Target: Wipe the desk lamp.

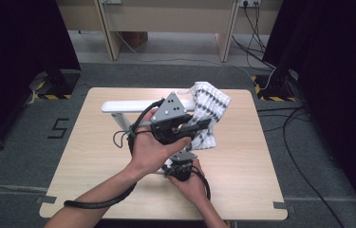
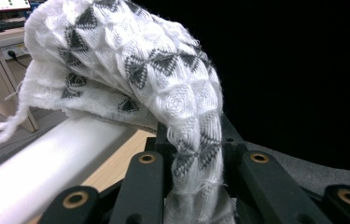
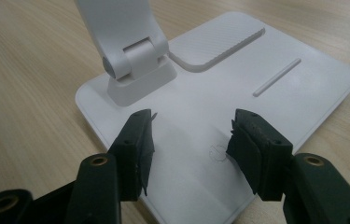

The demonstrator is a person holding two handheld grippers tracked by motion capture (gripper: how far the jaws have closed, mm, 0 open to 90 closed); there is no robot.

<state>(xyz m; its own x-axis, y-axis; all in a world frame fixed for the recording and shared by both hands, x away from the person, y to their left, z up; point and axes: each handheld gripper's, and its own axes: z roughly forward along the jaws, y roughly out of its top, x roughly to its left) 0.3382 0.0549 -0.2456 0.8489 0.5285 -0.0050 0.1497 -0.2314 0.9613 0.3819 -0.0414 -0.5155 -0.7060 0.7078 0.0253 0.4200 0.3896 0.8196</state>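
Note:
A white cloth with grey triangles (image 1: 212,105) hangs over the right end of a white desk lamp's horizontal bar (image 1: 123,105). My left gripper (image 1: 203,125) is shut on a bunched fold of the cloth. In the left gripper view that fold (image 2: 196,154) runs down between the black jaws of the left gripper (image 2: 193,149), above the lamp's bar (image 2: 46,163). My right gripper (image 3: 191,128) stands open just over the lamp's flat white base (image 3: 280,88), near the hinge (image 3: 130,60). Nothing is between its fingers. In the high view the right gripper (image 1: 182,164) is below the left hand.
The lamp stands in the middle of a light wooden table (image 1: 242,166). Cables trail from both grippers over the table's front. Dark curtains flank the table, and a wooden desk (image 1: 166,19) stands behind it on grey carpet with loose cables (image 1: 304,142).

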